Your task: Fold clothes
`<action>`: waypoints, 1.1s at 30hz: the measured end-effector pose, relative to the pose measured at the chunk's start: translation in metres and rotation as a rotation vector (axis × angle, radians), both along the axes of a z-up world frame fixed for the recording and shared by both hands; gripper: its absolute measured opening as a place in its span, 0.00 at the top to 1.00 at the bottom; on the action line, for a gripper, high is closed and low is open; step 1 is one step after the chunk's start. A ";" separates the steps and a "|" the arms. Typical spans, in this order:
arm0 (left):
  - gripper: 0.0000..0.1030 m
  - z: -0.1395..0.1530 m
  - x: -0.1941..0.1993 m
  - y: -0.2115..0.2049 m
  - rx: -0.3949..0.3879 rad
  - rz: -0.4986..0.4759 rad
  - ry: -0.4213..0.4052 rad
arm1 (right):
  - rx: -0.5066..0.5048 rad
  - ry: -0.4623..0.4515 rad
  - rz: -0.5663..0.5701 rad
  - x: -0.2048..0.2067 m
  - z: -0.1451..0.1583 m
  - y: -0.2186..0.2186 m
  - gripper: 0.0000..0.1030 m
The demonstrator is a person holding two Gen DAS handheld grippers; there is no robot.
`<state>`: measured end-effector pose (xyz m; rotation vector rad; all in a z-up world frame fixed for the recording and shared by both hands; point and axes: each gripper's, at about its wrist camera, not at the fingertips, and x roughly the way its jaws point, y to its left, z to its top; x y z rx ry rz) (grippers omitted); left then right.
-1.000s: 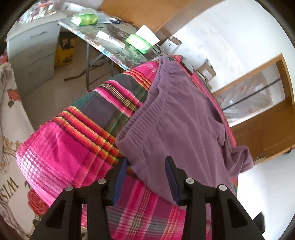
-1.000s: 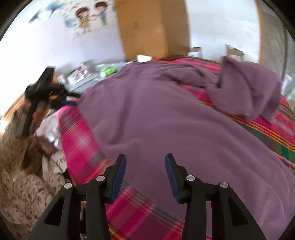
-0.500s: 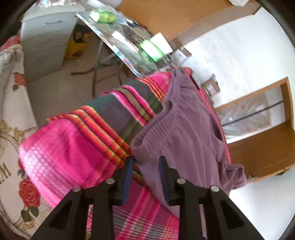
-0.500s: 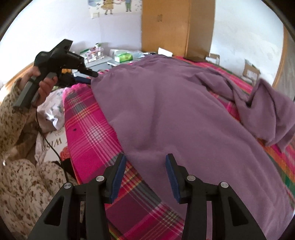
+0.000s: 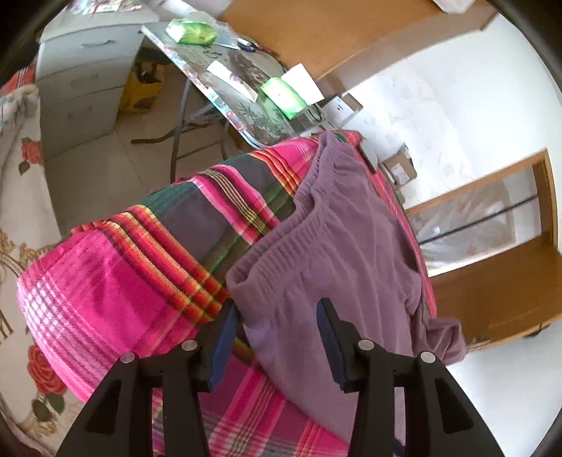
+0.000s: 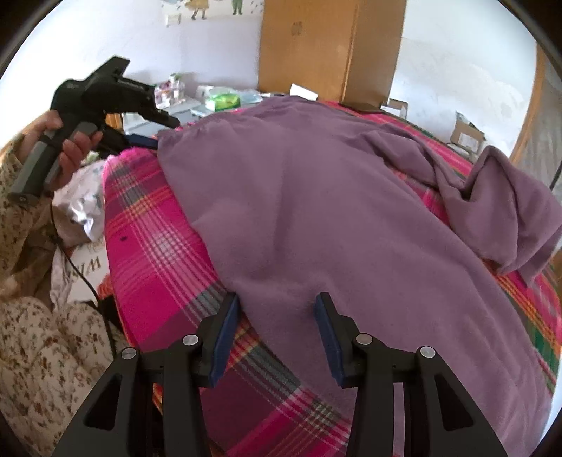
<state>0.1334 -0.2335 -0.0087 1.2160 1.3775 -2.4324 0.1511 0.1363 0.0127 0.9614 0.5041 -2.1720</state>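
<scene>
Left gripper [image 5: 275, 337] hangs wide open over the purple garment's [image 5: 344, 253] ribbed corner, garment spread flat on the pink plaid blanket [image 5: 116, 291].

The lower part of the purple garment [image 6: 316, 211] is cut off by the right wrist view's bottom edge. Small items on the folding table [image 5: 224, 102] cannot be identified. The wall picture [image 6: 214, 7] is cropped at the top.
</scene>
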 end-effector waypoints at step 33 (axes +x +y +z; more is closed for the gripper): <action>0.92 -0.005 0.026 -0.043 -0.006 0.119 0.027 | -0.056 -0.058 0.021 0.002 0.011 -0.029 0.94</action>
